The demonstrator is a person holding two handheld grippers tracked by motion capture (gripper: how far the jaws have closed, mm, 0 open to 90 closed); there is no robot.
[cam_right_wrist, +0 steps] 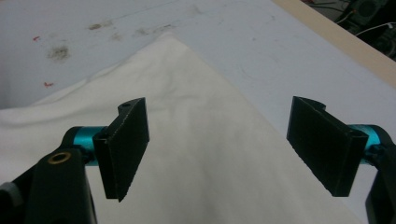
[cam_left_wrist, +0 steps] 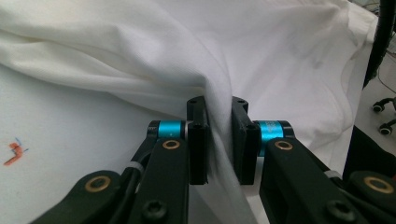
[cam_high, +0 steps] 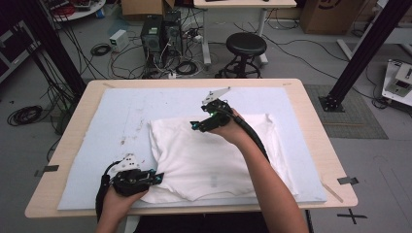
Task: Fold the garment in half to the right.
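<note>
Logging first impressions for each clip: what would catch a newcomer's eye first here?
A rumpled white shirt sprawls across the pale blue mat on the wooden table. At its near left edge the left tool is shut on a pinched fold of the cloth. Over the shirt's far corner the right tool hangs with its jaws wide apart, holding nothing.

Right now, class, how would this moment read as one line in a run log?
left gripper: shut on white cloth garment | right gripper: open, above garment corner | surface: pale blue foam mat
</note>
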